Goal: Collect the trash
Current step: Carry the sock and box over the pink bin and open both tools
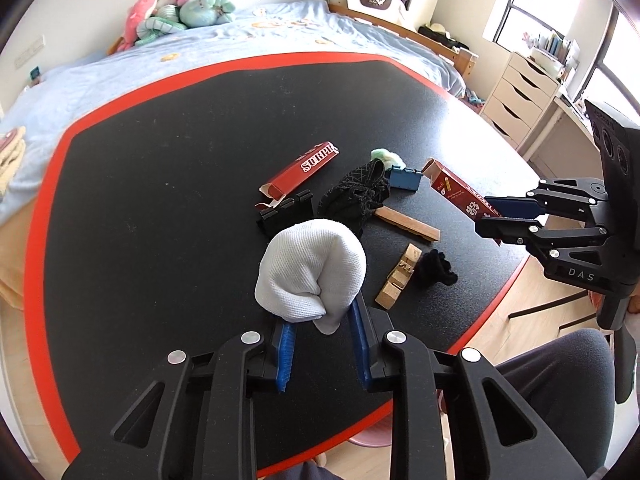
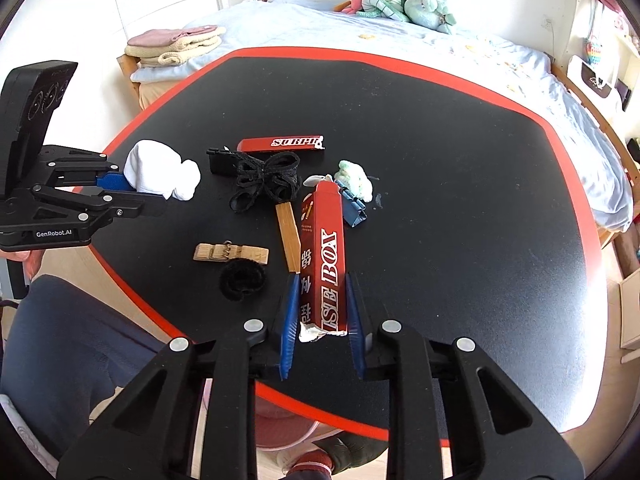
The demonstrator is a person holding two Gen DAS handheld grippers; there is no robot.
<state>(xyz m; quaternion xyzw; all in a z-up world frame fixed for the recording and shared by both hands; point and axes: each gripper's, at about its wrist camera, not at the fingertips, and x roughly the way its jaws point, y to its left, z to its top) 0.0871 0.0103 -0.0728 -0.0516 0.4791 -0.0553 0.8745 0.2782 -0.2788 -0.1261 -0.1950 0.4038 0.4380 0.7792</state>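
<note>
My left gripper [image 1: 322,312] is shut on a crumpled white cloth [image 1: 312,272] and holds it above the black table [image 1: 160,184]; it also shows in the right wrist view [image 2: 160,170]. My right gripper [image 2: 322,300] is shut on a torn red box [image 2: 326,256] marked "BOX", lifted above the table; the box also shows in the left wrist view [image 1: 464,192]. A second red box [image 1: 304,172] marked "SURPR" lies on the table. A pale green wad [image 2: 354,180] lies by a blue clip [image 2: 352,208].
A black mesh bag [image 1: 356,196], a black clip [image 1: 284,210], a wooden stick [image 1: 408,224], a wooden clothespin [image 1: 398,280] and a black scrunchie [image 1: 436,270] lie on the table. A bed with plush toys [image 1: 180,12] stands behind. A pink bin [image 2: 288,428] stands under the table edge.
</note>
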